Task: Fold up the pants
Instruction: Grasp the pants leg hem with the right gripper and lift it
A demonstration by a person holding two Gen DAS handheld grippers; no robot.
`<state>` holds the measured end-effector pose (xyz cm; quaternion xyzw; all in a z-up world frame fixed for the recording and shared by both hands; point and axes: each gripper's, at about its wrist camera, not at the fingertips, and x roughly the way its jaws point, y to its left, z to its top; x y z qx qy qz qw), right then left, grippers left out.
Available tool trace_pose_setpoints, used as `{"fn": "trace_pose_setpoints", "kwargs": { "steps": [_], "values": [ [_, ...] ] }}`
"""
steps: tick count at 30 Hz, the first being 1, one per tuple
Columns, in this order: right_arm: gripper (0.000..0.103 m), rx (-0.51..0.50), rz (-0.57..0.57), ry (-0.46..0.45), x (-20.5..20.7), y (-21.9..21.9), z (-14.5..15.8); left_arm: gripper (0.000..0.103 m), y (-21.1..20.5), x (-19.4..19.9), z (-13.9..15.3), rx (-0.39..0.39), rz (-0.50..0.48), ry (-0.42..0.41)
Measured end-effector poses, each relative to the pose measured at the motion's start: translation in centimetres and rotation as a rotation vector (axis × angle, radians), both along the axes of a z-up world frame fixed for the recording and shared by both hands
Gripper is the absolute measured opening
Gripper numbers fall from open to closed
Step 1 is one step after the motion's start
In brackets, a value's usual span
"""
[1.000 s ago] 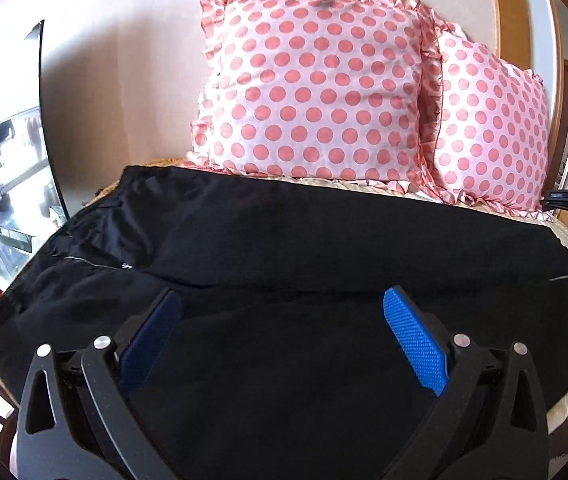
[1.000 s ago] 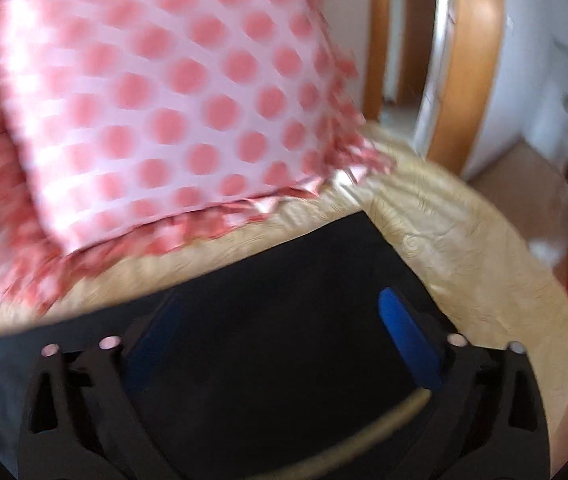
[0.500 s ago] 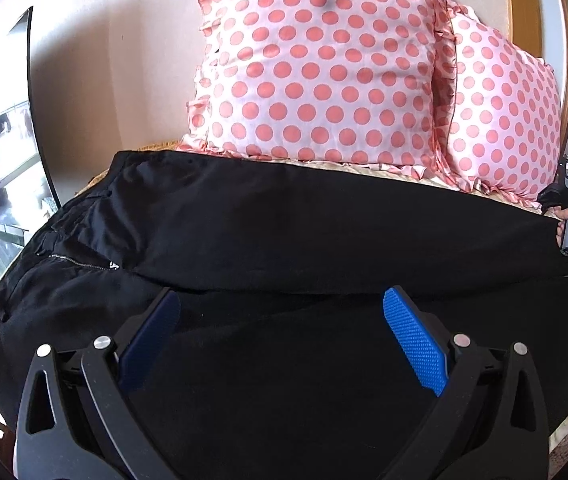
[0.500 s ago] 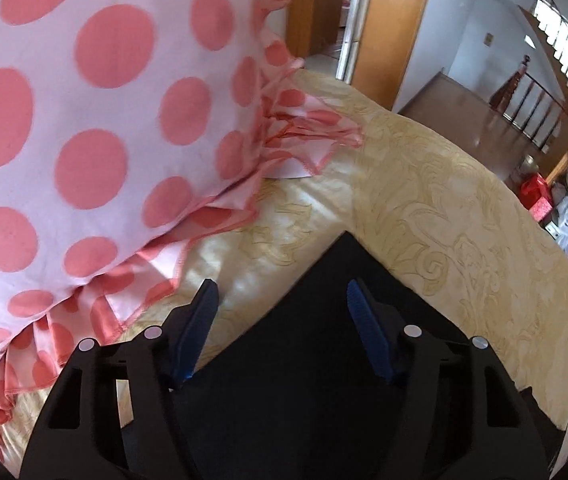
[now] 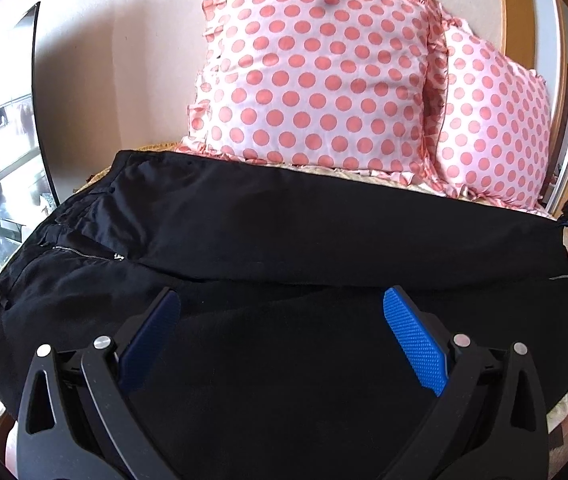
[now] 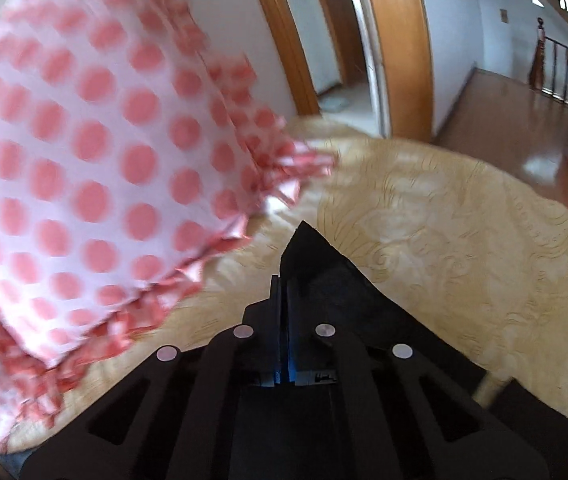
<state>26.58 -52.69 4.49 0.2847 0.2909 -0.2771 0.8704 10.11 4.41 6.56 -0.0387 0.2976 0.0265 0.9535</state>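
Yellow patterned bedding (image 6: 444, 216) carries the black pants (image 5: 284, 240), long axis running left to right, waistband and zipper (image 5: 84, 253) at the left. My left gripper (image 5: 280, 340) hovers wide open above the near leg, holding nothing. My right gripper (image 6: 283, 280) is clamped on a hem corner. Two polka-dot pillows (image 5: 316, 68) crowd the far edge; bare bedding lies beyond the hem.
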Motion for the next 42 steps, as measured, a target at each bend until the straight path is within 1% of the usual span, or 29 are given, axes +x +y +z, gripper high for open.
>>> {"fn": "trace_pose_setpoints", "kwargs": {
  "steps": [2,4,6,8,9,12,14,15,16,18,19,22,23,25,26,27,29,31,34,35,36,38,39,40,42],
  "values": [
    [0.002,-0.007,0.034,-0.062,-2.2,0.6,1.3,0.101,-0.2,-0.6,0.3,0.0,-0.004,-0.013],
    [0.002,-0.034,0.078,-0.119,-5.5,1.8,2.4,0.101,-0.4,-1.2,0.5,0.0,-0.008,-0.023],
    [0.002,-0.043,0.118,-0.178,-9.3,3.2,3.2,0.101,-0.6,-1.6,0.7,-0.002,-0.014,-0.03],
    [0.002,-0.046,0.141,-0.218,-13.0,4.4,3.6,0.101,-0.8,-2.1,0.8,-0.004,-0.02,-0.036],
    [0.002,-0.045,0.15,-0.24,-15.6,5.1,3.3,0.101,-1.0,-2.3,0.8,-0.006,-0.023,-0.038],
    [0.002,-0.031,0.151,-0.263,-20.5,6.3,1.7,0.101,-1.2,-2.7,0.8,-0.013,-0.03,-0.037],
    [0.002,-0.007,0.128,-0.248,-23.2,6.6,-0.3,0.101,-1.4,-2.8,0.7,-0.014,-0.034,-0.036],
    [0.002,0.026,0.112,-0.23,-24.3,6.5,-1.6,0.101,-1.6,-2.9,0.7,-0.011,-0.034,-0.036],
    [0.002,0.057,0.107,-0.222,-24.9,6.3,-2.4,0.101,-1.7,-2.9,0.7,-0.01,-0.034,-0.035],
    [0.002,0.155,0.106,-0.206,-25.3,5.6,-4.5,0.101,-2.0,-2.8,0.7,-0.004,-0.029,-0.032],
    [0.002,0.183,0.108,-0.198,-25.4,5.4,-5.2,0.101,-2.1,-2.7,0.7,0.001,-0.023,-0.028],
    [0.003,0.23,0.113,-0.197,-25.5,5.1,-6.0,0.101,-2.1,-2.7,0.5,0.014,0.0,-0.019],
    [0.005,0.239,0.113,-0.2,-25.5,5.1,-6.1,0.101,-2.0,-2.7,0.4,0.015,0.006,-0.015],
    [0.016,0.285,0.107,-0.216,-25.7,4.7,-6.3,0.101,-1.7,-2.6,0.2,0.01,0.022,-0.004],
    [0.028,0.311,0.102,-0.22,-25.8,4.4,-6.5,0.101,-1.4,-2.5,0.2,0.005,0.028,0.0],
    [0.032,0.324,0.099,-0.23,-25.9,4.3,-6.5,0.101,-1.1,-2.4,0.1,-0.003,0.037,0.004],
    [0.036,0.329,0.094,-0.252,-26.1,4.3,-6.3,0.101,-0.7,-2.3,0.1,-0.013,0.051,0.008],
    [0.036,0.329,0.087,-0.251,-26.0,4.4,-6.2,0.101,-0.3,-2.2,0.0,-0.02,0.06,0.011],
    [0.034,0.3,0.057,-0.231,-25.7,4.4,-6.0,0.101,0.0,-1.9,-0.1,-0.028,0.07,0.022],
    [0.025,0.281,0.047,-0.213,-25.2,4.3,-6.0,0.101,0.0,-1.8,-0.2,-0.03,0.074,0.026],
    [0.008,0.277,0.043,-0.204,-25.0,4.2,-6.0,0.101,0.1,-1.7,-0.2,-0.03,0.077,0.028],
    [0.006,0.305,0.05,-0.216,-24.6,3.6,-6.2,0.101,0.3,-1.7,-0.2,-0.03,0.085,0.029],
    [0.006,0.303,0.049,-0.24,-24.9,3.3,-5.8,0.101,0.5,-1.7,-0.2,-0.028,0.094,0.025],
    [0.005,0.287,0.05,-0.259,-25.2,3.3,-5.4,0.101,0.7,-1.8,-0.2,-0.028,0.101,0.02],
    [0.005,0.22,0.04,-0.294,-26.5,3.5,-4.1,0.101,1.4,-1.7,0.0,-0.031,0.111,0.011]
  ]
}}
